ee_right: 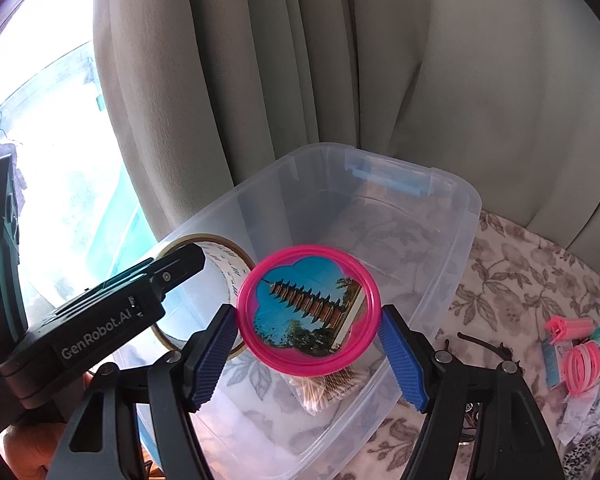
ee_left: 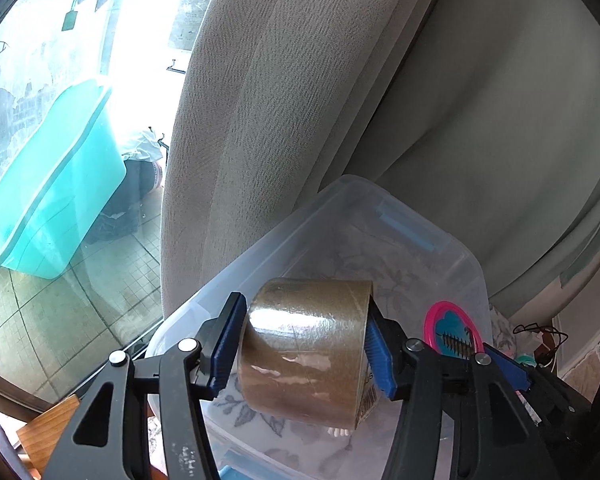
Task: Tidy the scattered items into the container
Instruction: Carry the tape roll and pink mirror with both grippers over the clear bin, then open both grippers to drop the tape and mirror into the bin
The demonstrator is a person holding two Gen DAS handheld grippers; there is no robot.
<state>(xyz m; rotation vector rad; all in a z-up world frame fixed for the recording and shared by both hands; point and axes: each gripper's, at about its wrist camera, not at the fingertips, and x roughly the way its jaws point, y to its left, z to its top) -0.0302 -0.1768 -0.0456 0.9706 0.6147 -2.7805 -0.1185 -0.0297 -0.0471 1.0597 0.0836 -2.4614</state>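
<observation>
L gripper [ee_left: 306,350]: clamped on the brown tape roll [ee_left: 306,354], pads on its two flat faces, so the roll's axis runs side to side between the fingers and the curved face looks up at you. R gripper [ee_right: 310,354]: closed edge-on across the pink round mirror [ee_right: 309,308], pagoda picture facing the cam, disc tilted a bit back.

Container [ee_right: 466,216], the clear plastic tub, sits open on the floral cloth [ee_right: 512,280], against the curtain [ee_right: 260,80].

Key relation: both loads hang over the tub's near half, inside the rim line as far as fisheye lets you judge. Tape is toward the L wall, mirror nearer centre, the two close beside each other. Drop path is straight down for both; L fingers sit just beside the mirror's edge, so watch for a clash if you let go of both at once.

Already in the tub: a cotton swab pack [ee_right: 316,390] w/ something card-like on it, right under the mirror. Can't tell what the card is.

Still outside, R of the tub on the cloth: pink/teal hair bands [ee_right: 588,354], a pink clip [ee_right: 568,326], a dark tie [ee_right: 482,344]. R gripper is nearer those.
</observation>
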